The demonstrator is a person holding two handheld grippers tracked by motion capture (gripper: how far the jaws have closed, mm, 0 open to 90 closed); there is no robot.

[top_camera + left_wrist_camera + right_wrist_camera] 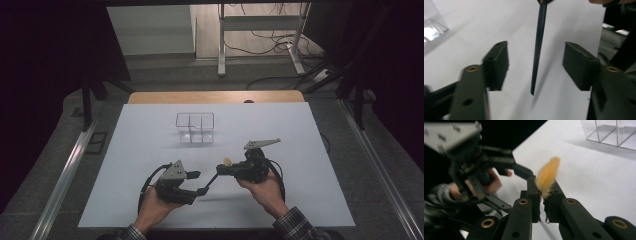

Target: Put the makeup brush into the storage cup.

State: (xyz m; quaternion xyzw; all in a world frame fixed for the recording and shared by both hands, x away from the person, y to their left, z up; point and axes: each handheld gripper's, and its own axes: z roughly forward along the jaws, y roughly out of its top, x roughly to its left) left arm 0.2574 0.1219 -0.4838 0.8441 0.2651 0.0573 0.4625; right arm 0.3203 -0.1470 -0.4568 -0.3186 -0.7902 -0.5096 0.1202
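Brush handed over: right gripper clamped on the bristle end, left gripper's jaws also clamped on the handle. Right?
Not quite. The right gripper is clamped at the bristle end of the brush, but the left gripper stands open, pads clear of the handle, as the left gripper view shows.

brush (537, 50): head cut off at top | organizer (432, 26): cropped, blurred

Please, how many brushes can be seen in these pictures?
1. The brush is clamped in the right claw, with its orange bristles sticking out beyond it. Its dark handle passes between the open jaws of the left claw, untouched. The clear box looks empty.
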